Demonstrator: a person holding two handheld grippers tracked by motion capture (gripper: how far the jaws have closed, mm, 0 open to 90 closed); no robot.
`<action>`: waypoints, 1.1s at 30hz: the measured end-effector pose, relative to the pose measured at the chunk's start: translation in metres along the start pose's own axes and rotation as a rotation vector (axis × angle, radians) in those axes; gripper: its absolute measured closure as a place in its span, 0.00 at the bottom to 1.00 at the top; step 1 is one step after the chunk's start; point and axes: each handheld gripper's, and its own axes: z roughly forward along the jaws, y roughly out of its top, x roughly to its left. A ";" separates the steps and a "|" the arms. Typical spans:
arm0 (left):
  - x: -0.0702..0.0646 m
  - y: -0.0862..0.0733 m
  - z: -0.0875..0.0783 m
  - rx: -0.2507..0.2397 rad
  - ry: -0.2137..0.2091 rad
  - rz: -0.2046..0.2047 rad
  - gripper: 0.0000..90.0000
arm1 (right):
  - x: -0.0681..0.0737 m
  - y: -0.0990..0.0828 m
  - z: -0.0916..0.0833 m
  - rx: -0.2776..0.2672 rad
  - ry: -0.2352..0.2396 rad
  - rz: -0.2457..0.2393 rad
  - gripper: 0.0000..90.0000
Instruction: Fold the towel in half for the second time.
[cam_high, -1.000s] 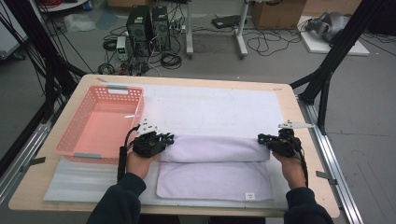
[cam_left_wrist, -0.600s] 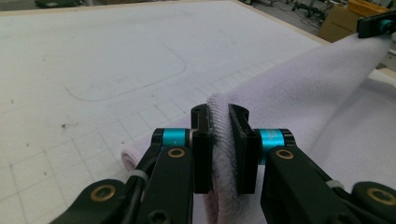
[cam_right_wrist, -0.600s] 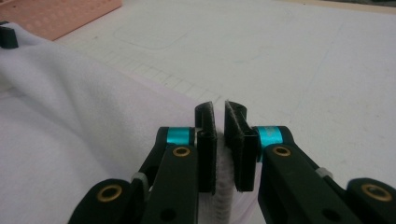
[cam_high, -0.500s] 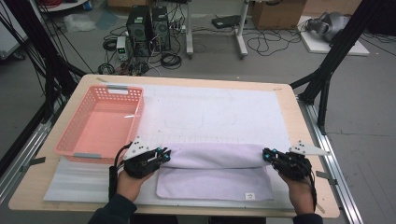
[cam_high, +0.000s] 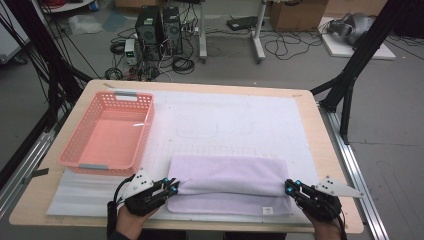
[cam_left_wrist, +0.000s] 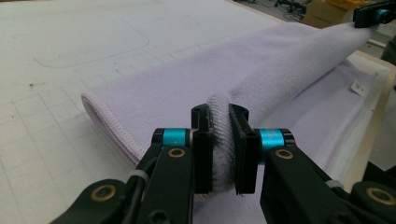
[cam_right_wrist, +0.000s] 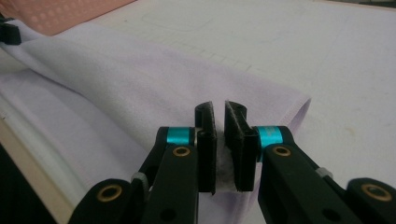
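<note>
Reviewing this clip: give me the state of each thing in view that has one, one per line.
Lilac terry towel: folded over, top layer pinched at both near corners, lying on the white mat.
Left gripper: shut on the towel's edge.
Right gripper: shut on the towel's edge.
Pink plastic lattice basket: upright, empty, at the mat's left.
White gridded mat: flat on the table.

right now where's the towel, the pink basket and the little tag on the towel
towel (cam_high: 227, 172): high view, top folded layer, near its middle
pink basket (cam_high: 148, 127): high view, right side wall
tag (cam_high: 268, 209): high view, small white label on the towel's lower layer, near its front right corner
</note>
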 end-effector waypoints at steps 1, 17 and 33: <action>-0.002 -0.002 -0.002 0.005 -0.008 0.003 0.90 | 0.002 -0.002 -0.002 -0.001 0.001 -0.001 0.92; 0.008 0.005 -0.014 -0.025 0.068 -0.087 0.45 | -0.003 -0.010 -0.018 -0.012 -0.069 0.071 0.62; 0.039 0.005 0.029 0.152 0.141 -0.165 0.96 | -0.028 -0.002 0.040 0.152 -0.071 0.071 0.96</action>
